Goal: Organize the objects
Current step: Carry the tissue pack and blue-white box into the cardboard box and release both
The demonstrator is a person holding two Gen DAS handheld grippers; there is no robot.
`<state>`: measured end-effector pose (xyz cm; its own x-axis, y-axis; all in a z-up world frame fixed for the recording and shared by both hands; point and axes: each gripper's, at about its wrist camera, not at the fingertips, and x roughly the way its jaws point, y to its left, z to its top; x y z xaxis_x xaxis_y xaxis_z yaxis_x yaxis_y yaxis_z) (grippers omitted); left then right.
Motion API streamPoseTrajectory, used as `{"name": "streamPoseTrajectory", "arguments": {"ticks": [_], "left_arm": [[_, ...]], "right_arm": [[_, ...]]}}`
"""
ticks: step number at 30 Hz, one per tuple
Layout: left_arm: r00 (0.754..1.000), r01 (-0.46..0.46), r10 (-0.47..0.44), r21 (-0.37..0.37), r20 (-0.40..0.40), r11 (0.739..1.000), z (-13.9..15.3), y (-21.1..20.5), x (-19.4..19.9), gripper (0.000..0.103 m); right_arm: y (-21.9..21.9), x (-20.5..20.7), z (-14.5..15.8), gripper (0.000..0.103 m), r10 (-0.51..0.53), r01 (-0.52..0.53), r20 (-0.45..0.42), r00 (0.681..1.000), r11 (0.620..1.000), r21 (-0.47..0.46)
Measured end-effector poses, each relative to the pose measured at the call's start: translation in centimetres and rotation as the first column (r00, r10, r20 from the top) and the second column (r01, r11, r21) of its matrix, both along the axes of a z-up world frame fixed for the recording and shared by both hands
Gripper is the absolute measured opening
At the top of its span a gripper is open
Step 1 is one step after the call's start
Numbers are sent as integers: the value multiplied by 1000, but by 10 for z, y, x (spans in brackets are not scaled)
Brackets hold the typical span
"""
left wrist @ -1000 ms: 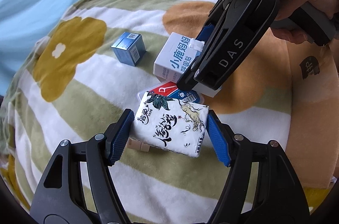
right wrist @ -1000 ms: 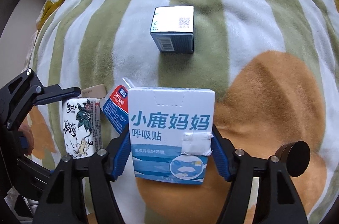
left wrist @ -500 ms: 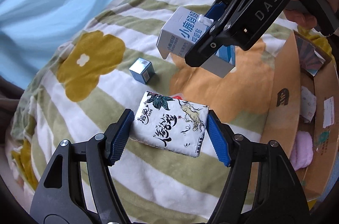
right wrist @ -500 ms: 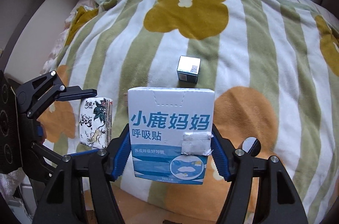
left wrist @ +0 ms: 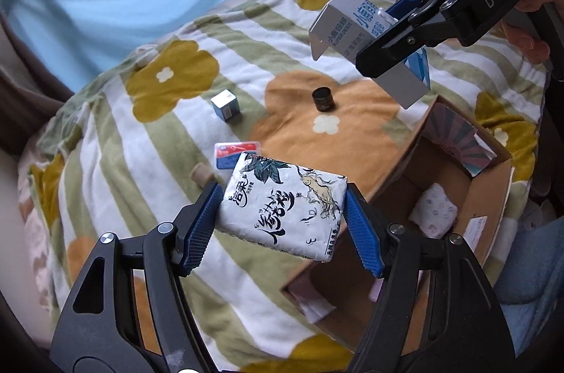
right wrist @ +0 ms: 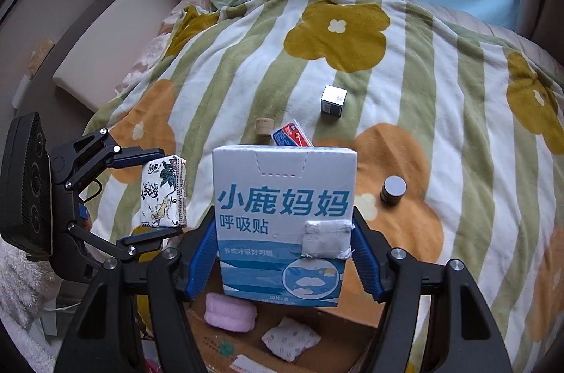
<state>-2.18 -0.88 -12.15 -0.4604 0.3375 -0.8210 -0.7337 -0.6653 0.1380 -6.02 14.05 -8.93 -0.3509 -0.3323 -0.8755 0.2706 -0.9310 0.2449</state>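
Both claws rose — tissue pack point(left wrist: 282, 211) btwn left claw point(left wrist: 282, 225) pads.

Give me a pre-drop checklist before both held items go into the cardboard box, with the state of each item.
1. Left gripper clamped on tissue pack: ok.
2. Right gripper clamped on blue-and-white box: ok.
3. Cardboard box open on top: ok.
4. Free floor space in it beside the pink cloth and white pouch: ok.
5. Held items directly over the opening: cannot tell.
6. Grippers apart from each other: ok.
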Motion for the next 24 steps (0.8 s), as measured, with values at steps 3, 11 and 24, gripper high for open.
{"name": "streamPoseTrajectory", "arguments": {"ticks": [3, 11, 24], "left_arm": [[998, -65, 64, 22, 28, 998, -5, 1, 29, 66], [951, -287, 276, 68, 136, 955, -36, 2, 77, 66], [857, -483, 462, 43, 227, 875, -93, 3, 97, 66]], "right_arm": [[6, 26, 2, 64, 10, -10, 10, 1000, 1000, 9], [25, 83, -24, 64, 6, -8, 72, 997, 1000, 27], [46, 129, -97, 64, -84, 81, 166, 983, 996, 22]]}}
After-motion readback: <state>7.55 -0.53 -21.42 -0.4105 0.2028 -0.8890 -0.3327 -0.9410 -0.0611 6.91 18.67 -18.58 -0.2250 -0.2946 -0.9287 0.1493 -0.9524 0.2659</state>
